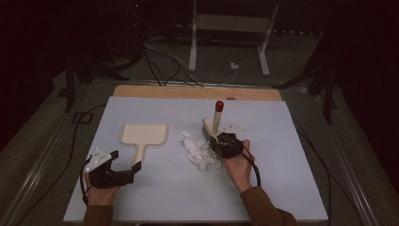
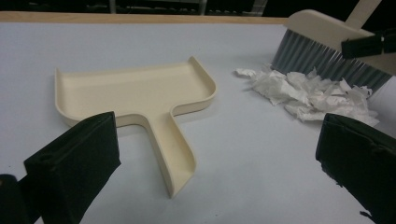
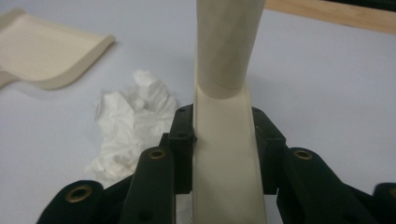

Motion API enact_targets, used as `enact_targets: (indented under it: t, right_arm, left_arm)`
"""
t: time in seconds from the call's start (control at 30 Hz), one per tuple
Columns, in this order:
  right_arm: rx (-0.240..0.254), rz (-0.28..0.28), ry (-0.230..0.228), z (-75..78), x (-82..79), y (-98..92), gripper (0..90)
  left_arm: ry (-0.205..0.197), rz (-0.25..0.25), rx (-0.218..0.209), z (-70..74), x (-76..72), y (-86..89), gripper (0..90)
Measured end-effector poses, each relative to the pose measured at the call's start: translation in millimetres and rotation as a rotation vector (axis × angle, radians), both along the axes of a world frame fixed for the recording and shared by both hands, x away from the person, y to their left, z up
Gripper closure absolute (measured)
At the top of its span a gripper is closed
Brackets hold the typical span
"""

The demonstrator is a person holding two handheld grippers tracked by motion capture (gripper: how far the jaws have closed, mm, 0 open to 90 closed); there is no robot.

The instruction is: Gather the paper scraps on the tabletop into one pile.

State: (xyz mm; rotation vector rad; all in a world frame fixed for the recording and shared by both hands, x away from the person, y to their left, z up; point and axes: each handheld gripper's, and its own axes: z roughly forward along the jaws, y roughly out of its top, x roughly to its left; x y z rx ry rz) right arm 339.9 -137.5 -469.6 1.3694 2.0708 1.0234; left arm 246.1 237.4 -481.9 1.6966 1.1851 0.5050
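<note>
Bare table [image 1: 155, 193] fronts the dustpan [image 1: 143, 134]; paper scraps [image 1: 200, 151] crowd, seemingly touch, the brush [image 1: 216, 122].

We see a pale blue-grey table [image 1: 282, 188]: cream dustpan [image 1: 143, 134] left of centre, shredded white paper [image 1: 200, 153] heaped just right.

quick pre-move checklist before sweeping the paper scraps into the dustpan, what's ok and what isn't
1. Brush held: ok. The right gripper is shut on the brush handle, jaws on both sides of it.
2. Dustpan held: not ok. The left gripper is open, and the dustpan handle lies between its jaws, untouched.
3. Dustpan flat on the table: ok.
4. Paper scraps gathered: mostly ok, one pile beside the bristles; a few bits lie past the brush head.
5. Dustpan mouth facing the pile: not ok. Its open edge points to the far side of the table, the pile is off to its side.
6. Bristles touching the table: cannot tell.
</note>
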Motion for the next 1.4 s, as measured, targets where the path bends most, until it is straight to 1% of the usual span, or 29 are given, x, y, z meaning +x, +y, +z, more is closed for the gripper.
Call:
enact_targets:
  t: [0.17,0.3,0.47,0.53,0.6,0.73,0.83,0.9,0.93,1.0,1.07,1.17,1.27,1.4]
  right_arm:
    - [0.005,-0.001,-0.044,7.2,4.3,-11.1,67.3]
    - [-0.003,0.003,-0.082,12.2,6.6,-20.2,67.3]
    - [0.000,0.001,-0.092,16.2,10.7,-28.3,67.2]
    - [-0.008,0.007,-0.083,17.3,11.0,-31.6,67.2]
    - [-0.026,0.014,-0.075,17.0,10.4,-35.9,67.2]
    - [-0.055,0.034,-0.052,13.6,7.7,-47.5,67.2]
    - [-0.073,0.058,-0.047,10.3,5.1,-58.4,67.1]
    - [-0.088,0.073,-0.049,8.6,3.0,-65.6,67.2]
    - [-0.093,0.074,-0.049,8.2,1.7,-69.1,67.2]
    - [-0.093,0.083,-0.049,7.6,0.8,-77.3,67.1]
    - [-0.081,0.089,-0.039,7.3,0.6,-85.7,67.1]
    - [-0.092,0.098,-0.038,6.7,-1.2,-95.9,67.0]
    - [-0.086,0.104,-0.032,6.9,-3.3,-104.9,67.0]
    - [-0.106,0.100,-0.032,5.9,-5.2,-112.8,67.0]
  left_arm:
    - [0.002,-0.004,0.003,-0.9,0.5,-1.5,0.5]
    - [0.003,-0.006,0.006,-1.6,0.7,-2.3,0.5]
    - [0.005,-0.006,0.009,-2.4,0.8,-3.5,0.5]
    - [0.005,-0.007,0.008,-3.1,0.9,-4.2,0.5]
    - [0.008,-0.010,0.013,-3.6,1.0,-4.8,0.5]
    - [0.005,-0.005,0.015,-3.8,0.7,-6.0,0.5]
    - [-0.002,0.002,0.014,-2.5,0.2,-6.0,0.5]
    - [-0.007,0.014,0.021,-1.5,0.0,-5.8,0.5]
    - [-0.009,0.018,0.016,-1.1,0.1,-5.6,0.5]
    - [-0.011,0.029,0.020,-0.5,0.4,-5.4,0.5]
    - [-0.009,0.036,0.024,-0.4,1.2,-5.7,0.5]
    - [-0.004,0.045,0.028,-0.8,2.5,-6.6,0.5]
    - [-0.002,0.057,0.040,-0.6,3.5,-7.6,0.5]
    - [0.012,0.084,0.070,-0.9,6.4,-9.1,0.5]
